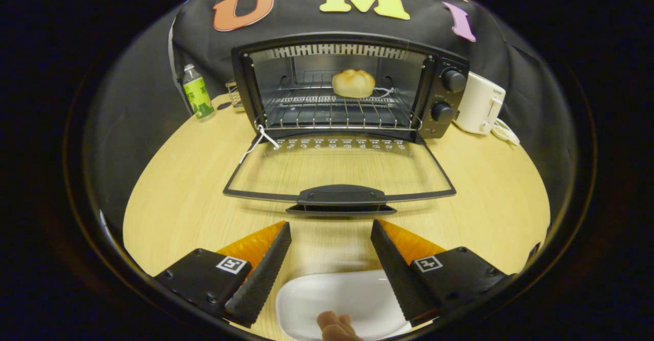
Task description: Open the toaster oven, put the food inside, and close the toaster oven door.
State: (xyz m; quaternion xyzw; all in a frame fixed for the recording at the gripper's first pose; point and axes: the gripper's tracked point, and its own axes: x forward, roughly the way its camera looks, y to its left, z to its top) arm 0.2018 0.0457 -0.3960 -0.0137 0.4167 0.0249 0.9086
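The black toaster oven (434,83) stands at the back of the round wooden table. Its glass door (340,169) is folded down flat toward me, handle (341,196) nearest. A round bread bun (353,83) rests on the wire rack (332,112) deep inside the oven. My gripper (331,228) is open, with nothing between its fingers, hovering just short of the door handle. Under the fingers lies a white plate (337,295) with a piece of food (334,325) at its near rim.
A green-labelled bottle (197,93) stands left of the oven, with a small wire rack object (235,94) beside it. A white kettle (479,104) with its cord sits right of the oven. A white string (258,141) hangs from the oven's left hinge.
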